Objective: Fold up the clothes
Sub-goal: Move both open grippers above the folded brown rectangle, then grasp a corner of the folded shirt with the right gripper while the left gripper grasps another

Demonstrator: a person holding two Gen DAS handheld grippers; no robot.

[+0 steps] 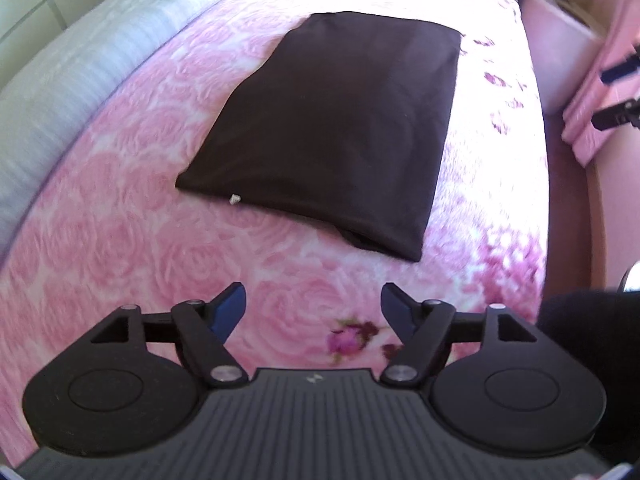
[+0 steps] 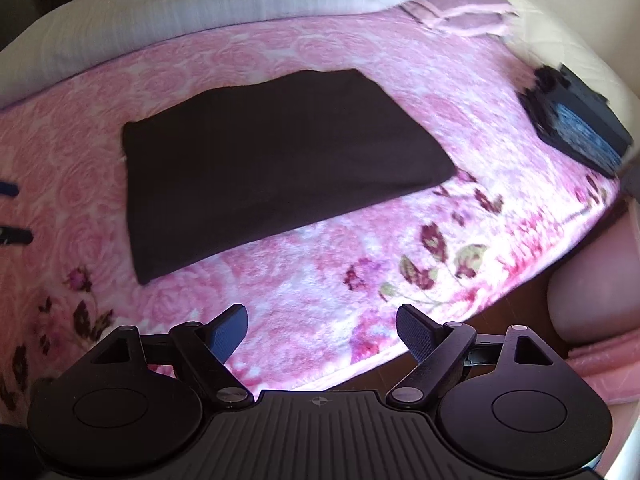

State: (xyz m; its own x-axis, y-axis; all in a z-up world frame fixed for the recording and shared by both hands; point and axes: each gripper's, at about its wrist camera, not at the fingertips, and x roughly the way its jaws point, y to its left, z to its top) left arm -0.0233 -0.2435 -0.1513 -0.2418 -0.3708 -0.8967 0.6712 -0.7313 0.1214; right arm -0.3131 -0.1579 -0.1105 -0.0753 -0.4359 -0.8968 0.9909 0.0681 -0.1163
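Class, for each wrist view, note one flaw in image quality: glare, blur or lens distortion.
Left wrist view: bed edges bow, glare whitens the pink blanket behind the dark folded garment. Right wrist view: the floral border looks smeared, the white bedding curves.

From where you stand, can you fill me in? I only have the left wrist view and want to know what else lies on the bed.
Observer: A dark boxy item with a blue patch lies far right on the pink blanket, apart from the folded dark garment.
Operator: Is the right gripper holding anything?
Observer: No, the right gripper is open and empty.
Operator: What's beyond the garment?
Observer: A folded pink cloth beside the white bedding.
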